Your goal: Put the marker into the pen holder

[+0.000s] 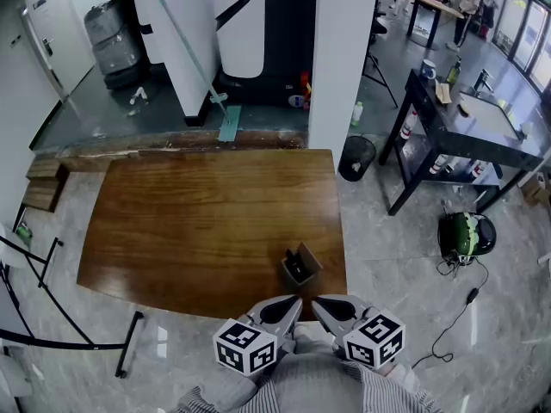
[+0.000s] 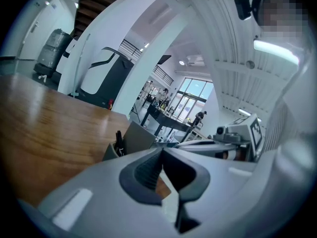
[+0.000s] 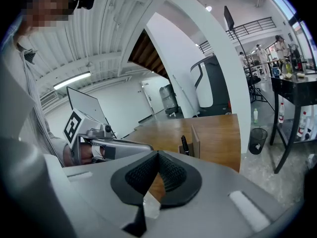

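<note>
A grey pen holder [image 1: 300,267] stands near the front right corner of the wooden table [image 1: 189,222], with a black marker [image 1: 295,268] upright inside it. The same pen holder [image 2: 130,142] with the marker [image 2: 119,142] shows in the left gripper view, and the holder [image 3: 194,144] with the marker [image 3: 184,145] in the right gripper view. Both grippers hover side by side just off the table's front edge, below the holder. My left gripper [image 1: 295,303] is shut with nothing in it. My right gripper [image 1: 317,303] is shut and empty too.
A black desk [image 1: 465,127] with bottles stands on the right, a black bin [image 1: 356,157] beside the white pillar [image 1: 344,58]. A green-and-black device [image 1: 466,233] with a cable lies on the floor at right. A black stand [image 1: 60,334] is at left.
</note>
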`<action>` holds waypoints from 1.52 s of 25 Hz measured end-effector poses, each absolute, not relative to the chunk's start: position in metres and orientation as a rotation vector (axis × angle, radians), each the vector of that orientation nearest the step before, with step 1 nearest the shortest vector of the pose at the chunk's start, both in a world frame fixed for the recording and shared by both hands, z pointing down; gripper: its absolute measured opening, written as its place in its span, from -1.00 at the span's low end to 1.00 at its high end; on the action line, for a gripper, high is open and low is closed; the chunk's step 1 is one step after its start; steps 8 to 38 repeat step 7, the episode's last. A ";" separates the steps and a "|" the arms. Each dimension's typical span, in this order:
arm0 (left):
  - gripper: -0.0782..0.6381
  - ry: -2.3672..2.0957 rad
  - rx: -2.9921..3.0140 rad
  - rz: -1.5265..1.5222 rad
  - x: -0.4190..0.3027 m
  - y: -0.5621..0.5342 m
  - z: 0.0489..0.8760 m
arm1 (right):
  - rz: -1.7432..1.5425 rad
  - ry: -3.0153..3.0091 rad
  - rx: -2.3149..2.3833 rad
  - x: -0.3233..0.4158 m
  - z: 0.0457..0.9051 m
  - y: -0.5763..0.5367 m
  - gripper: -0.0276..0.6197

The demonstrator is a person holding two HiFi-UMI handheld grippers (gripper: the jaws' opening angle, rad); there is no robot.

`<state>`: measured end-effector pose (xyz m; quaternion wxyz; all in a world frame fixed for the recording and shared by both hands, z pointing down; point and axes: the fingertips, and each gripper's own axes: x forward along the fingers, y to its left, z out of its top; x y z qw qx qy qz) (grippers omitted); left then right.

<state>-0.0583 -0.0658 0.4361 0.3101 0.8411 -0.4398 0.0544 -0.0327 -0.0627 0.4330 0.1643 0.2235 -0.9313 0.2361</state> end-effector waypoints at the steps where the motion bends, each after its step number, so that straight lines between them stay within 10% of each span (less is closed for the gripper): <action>1: -0.76 -1.162 2.218 0.140 -0.059 -0.067 0.436 | 0.671 -2.654 0.633 -0.033 0.433 -0.063 -0.92; 38: -0.76 -1.145 2.230 0.160 -0.058 -0.068 0.438 | 0.663 -2.649 0.623 -0.037 0.434 -0.064 -0.92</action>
